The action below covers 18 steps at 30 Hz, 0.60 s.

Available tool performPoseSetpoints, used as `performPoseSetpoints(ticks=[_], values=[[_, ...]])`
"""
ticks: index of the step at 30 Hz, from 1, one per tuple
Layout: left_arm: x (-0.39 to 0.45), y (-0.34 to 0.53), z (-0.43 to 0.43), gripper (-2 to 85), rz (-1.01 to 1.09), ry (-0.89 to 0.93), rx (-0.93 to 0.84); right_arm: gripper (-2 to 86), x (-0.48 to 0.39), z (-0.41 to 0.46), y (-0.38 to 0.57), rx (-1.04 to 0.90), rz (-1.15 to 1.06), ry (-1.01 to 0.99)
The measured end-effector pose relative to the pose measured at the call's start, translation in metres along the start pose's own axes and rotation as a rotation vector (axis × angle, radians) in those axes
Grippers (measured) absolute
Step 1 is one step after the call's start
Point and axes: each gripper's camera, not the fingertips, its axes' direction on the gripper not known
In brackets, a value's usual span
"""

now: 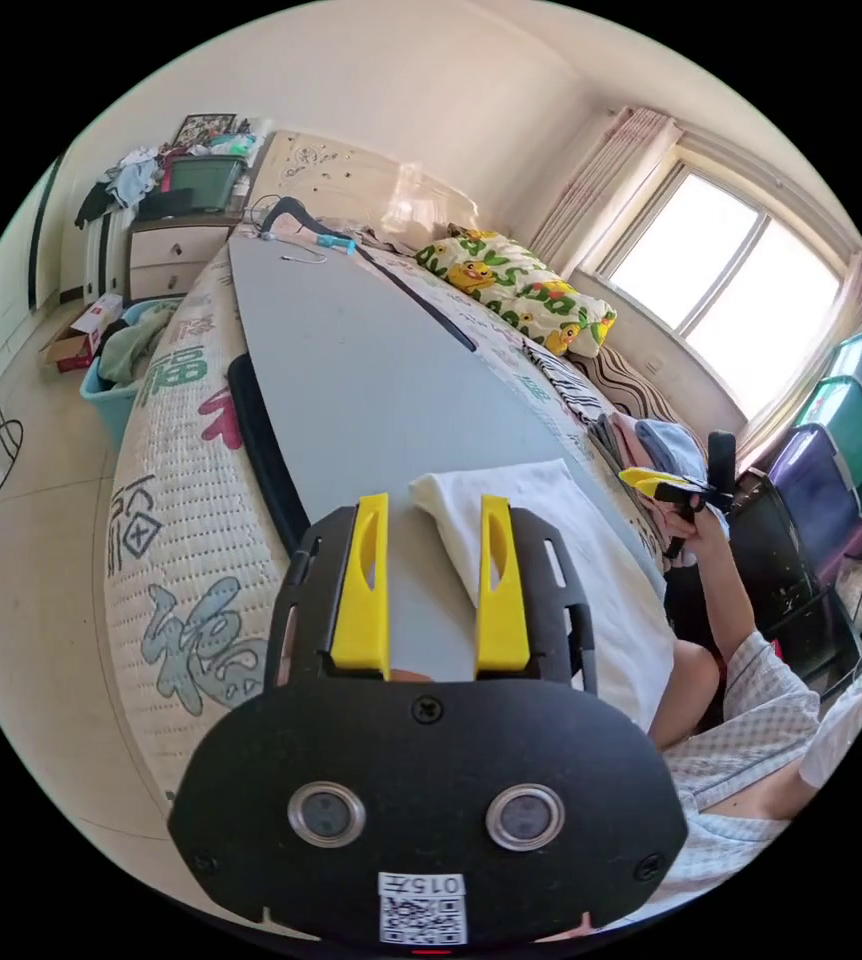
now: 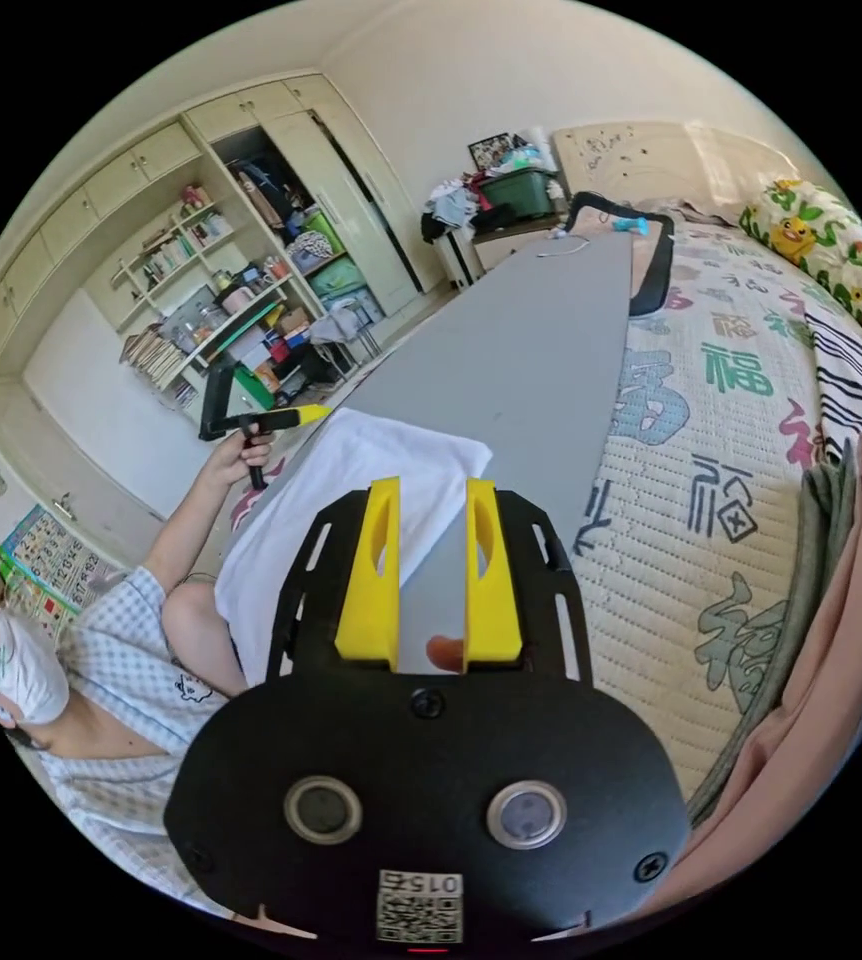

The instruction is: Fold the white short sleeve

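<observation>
A quilted cream bedspread with printed characters (image 2: 731, 500) covers the bed, and a long grey flat board (image 1: 371, 380) lies along it. On the board's near end rests the folded white short-sleeve garment (image 1: 571, 560) — it hangs slightly over the edge by the person's knee. The left gripper (image 1: 433, 510) hovers above it, yellow jaws parted and empty; the right gripper (image 2: 431, 495) likewise stands apart-jawed, gripping nothing.

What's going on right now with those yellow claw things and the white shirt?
Left gripper open, empty, above the board. Right gripper open, empty. White short sleeve lies folded on the grey board, untouched. Nothing in the way.
</observation>
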Motion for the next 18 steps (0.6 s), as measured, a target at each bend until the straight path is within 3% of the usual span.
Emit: performPoseSetpoints(ticks=[7,14,18], values=[[-0.019,-0.040,0.033,12.2,0.093,0.021,-0.138,10.4,-0.002,0.072,-0.047,-0.194,-0.004,0.017],[-0.025,-0.056,0.044,5.2,0.186,0.084,-0.226,2.1,-0.038,0.114,-0.048,-0.258,-0.032,0.034],[-0.023,-0.059,0.015,2.0,0.179,0.042,-0.171,0.3,-0.076,0.102,-0.042,-0.227,-0.048,0.104]])
